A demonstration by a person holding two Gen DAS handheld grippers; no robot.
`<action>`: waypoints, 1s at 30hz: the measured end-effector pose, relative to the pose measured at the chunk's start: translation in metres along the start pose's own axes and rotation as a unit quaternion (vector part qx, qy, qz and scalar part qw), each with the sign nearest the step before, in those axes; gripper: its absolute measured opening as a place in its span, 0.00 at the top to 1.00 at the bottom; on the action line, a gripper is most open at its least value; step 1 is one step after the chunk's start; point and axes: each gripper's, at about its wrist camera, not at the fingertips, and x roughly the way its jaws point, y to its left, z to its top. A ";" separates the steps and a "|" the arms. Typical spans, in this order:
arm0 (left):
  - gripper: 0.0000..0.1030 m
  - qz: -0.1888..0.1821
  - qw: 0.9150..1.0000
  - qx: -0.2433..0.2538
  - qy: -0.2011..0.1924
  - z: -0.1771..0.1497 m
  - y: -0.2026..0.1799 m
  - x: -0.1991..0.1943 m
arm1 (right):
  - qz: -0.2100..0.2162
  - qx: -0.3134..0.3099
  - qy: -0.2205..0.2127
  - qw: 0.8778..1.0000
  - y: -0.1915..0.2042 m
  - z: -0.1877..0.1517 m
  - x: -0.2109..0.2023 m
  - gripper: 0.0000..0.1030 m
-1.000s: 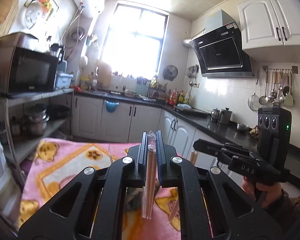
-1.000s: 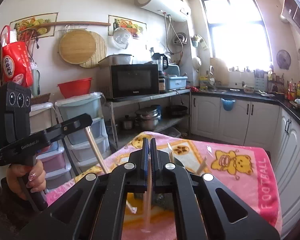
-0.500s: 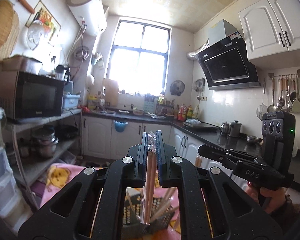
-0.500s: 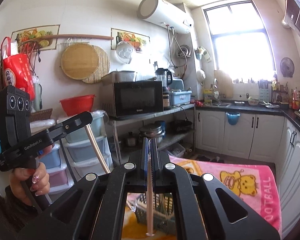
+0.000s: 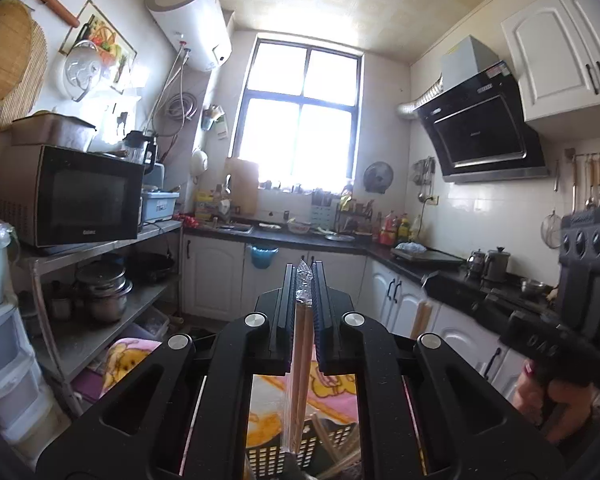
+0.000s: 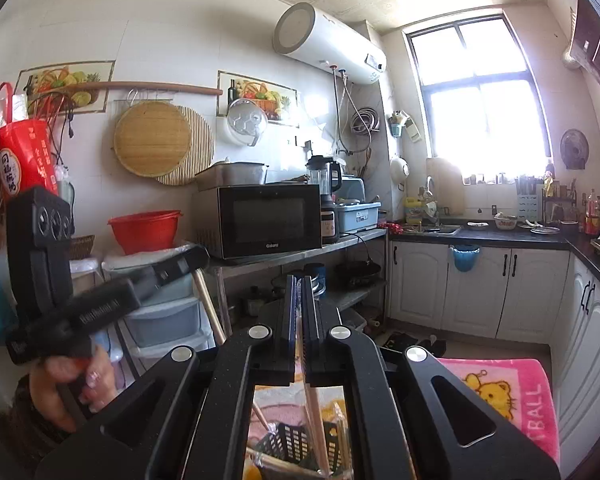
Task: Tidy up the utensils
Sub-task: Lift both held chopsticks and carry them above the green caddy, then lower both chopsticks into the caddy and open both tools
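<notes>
So both our grippers have come up off the table since a second ago. The pink cartoon-bear blanket (image 6: 512, 396) used to fill the space past the jaws in both views; now it's slid down to the bottom edge and we're mostly staring at kitchen cabinets and the window.

The left gripper (image 5: 304, 280) is clamped down narrow on a pair of wooden chopsticks in a clear plastic sleeve (image 5: 302, 344). The crinkly top of the sleeve pokes out just above the jaws, and the sticks hang straight down below them. Same grip as before, nothing slipped.

The right gripper (image 6: 299, 292) is pinched shut on a single slim wooden chopstick (image 6: 314, 420), which also dangles down below the jaws, tilted a little.

What's new is what sits under the jaws: a black slotted plastic utensil basket (image 5: 268, 456) is now directly below both sets of tips, with a few loose chopsticks already leaning in it. The lower ends of our sticks look like they hang over or just inside its rim; we can't tell for sure from this angle.

Our read: the pick-up part is done, and the lift gave us clearance to line up over the basket. What's left is lowering and letting go so the sticks drop in upright. The wrapped pair is slippery-looking, so it could slide sideways on release.
</notes>
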 end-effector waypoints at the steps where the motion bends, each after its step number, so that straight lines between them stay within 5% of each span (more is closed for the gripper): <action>1: 0.95 0.001 1.000 0.000 0.004 -0.003 0.001 0.004 | 0.001 0.000 -0.001 1.000 -0.001 0.000 0.004 0.97; 30: 0.95 0.012 0.992 -0.038 0.117 -0.091 0.021 0.063 | -0.021 0.040 0.092 0.995 -0.016 -0.086 0.074 0.97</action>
